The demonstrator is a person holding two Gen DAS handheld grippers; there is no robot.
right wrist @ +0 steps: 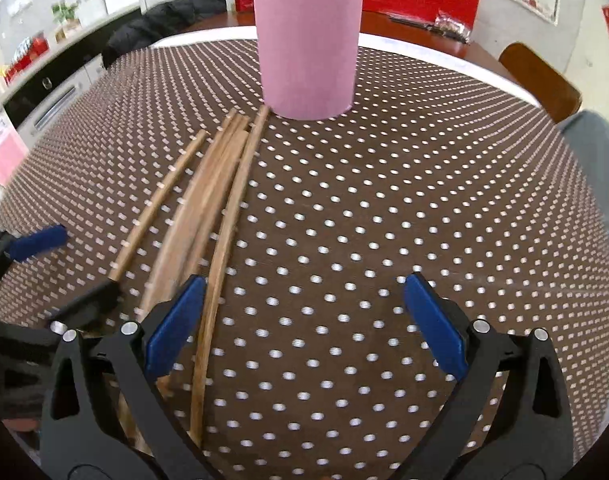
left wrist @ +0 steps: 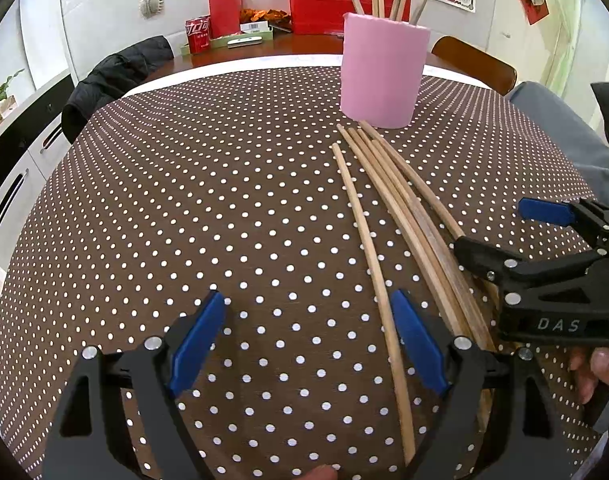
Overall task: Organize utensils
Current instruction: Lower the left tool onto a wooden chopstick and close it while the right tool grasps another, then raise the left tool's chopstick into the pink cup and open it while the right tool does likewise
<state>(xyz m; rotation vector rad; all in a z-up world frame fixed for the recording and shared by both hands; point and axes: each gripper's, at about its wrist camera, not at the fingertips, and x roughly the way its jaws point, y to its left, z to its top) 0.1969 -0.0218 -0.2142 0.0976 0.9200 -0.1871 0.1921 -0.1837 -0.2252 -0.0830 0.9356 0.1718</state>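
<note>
Jaws stand wide on both the left gripper (left wrist: 308,336) and the right gripper (right wrist: 304,320), each empty above the bench (left wrist: 192,208), which wears a brown cloth with white dots. A loose row of wooden chopsticks (left wrist: 388,200) lies flat on the cloth, far tips close to the base of a pink holder (left wrist: 382,70) that stands upright with more sticks in it. Behind, a red box (left wrist: 324,4), a red can (left wrist: 197,34), a dark jacket (left wrist: 116,76) over a chair, and white cabinets (left wrist: 20,168) line the room.
</note>
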